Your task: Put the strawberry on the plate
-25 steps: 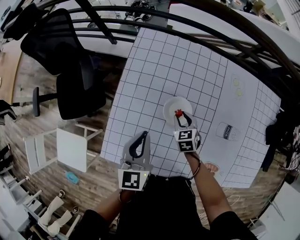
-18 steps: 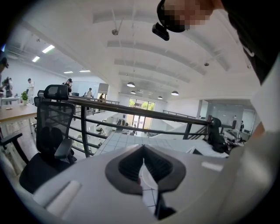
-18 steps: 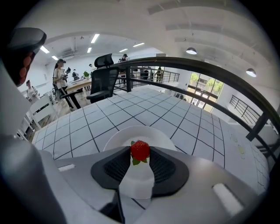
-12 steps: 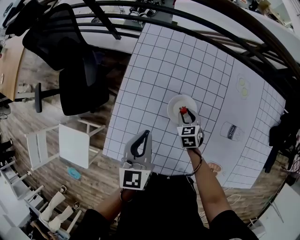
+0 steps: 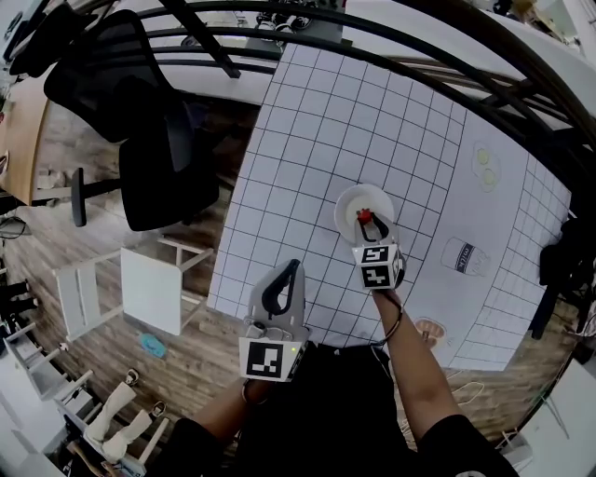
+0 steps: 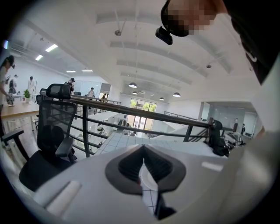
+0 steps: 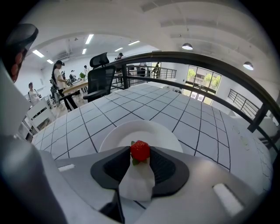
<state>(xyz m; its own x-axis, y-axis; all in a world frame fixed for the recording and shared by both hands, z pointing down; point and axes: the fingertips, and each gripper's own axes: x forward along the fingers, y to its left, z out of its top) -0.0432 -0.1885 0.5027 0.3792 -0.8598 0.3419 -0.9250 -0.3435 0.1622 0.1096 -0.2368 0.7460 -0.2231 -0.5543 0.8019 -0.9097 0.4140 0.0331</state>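
Observation:
A red strawberry point(image 5: 364, 216) point(image 7: 140, 150) sits pinched between the tips of my right gripper point(image 5: 365, 222) point(image 7: 140, 154), which is shut on it. Directly under and ahead of the berry is a round white plate point(image 5: 352, 199) point(image 7: 131, 130) on the gridded white table point(image 5: 307, 140). The berry hangs over the plate's near half. My left gripper point(image 5: 295, 265) point(image 6: 142, 147) is held near the table's front edge, left of the plate, its jaws shut with nothing between them.
A black office chair point(image 5: 140, 121) and a small white stool point(image 5: 140, 291) stand on the wooden floor left of the table. Black railing bars point(image 5: 372, 28) arc over the far side. Printed pictures of a can point(image 5: 463, 256) and lemon slices point(image 5: 484, 168) lie at the right.
The right gripper still carries the strawberry over the plate, shifted only slightly. The left gripper has kept its place at the front edge.

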